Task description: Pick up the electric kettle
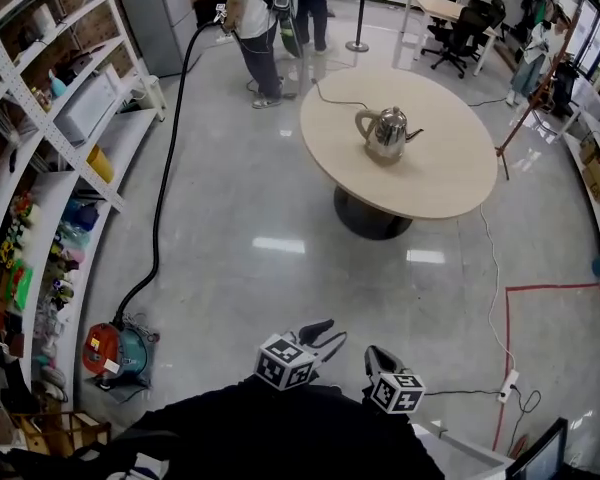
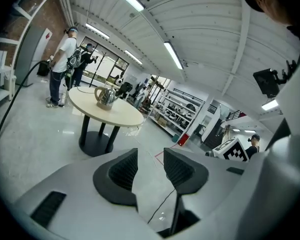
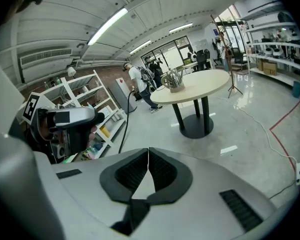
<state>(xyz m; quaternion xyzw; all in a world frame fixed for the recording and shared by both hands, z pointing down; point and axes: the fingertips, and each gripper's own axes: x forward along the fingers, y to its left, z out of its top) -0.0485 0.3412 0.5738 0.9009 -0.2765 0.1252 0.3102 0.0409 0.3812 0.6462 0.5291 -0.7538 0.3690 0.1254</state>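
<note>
**Mia:** Where was the kettle?

**Sam:** The shiny kettle (image 1: 387,133) stood upright near the middle of the round table (image 1: 450,183). It was well apart from both grippers.

**Mia:** What about the left gripper?

**Sam:** The left gripper (image 2: 150,152) was partly open. There was a gap between its two dark pads (image 2: 124,170), and only the floor (image 1: 260,268) showed through it. It held nothing.

**Mia:** And the right gripper?

**Sam:** The right gripper (image 3: 148,150) was closed tight. Its pads touched each other, and nothing was between them.

**Mia:** Where were the two of them?

**Sam:** They were low down, close to the person's dark top, side by side. Both pointed toward the table.

**Mia:** What else was in the room?

**Sam:** A red and green vacuum cleaner (image 1: 115,351) sat on the floor by the shelves (image 1: 80,138) on the left. Its long black hose (image 1: 165,188) ran across the floor toward two people (image 1: 255,28) who stood past the table.
</note>
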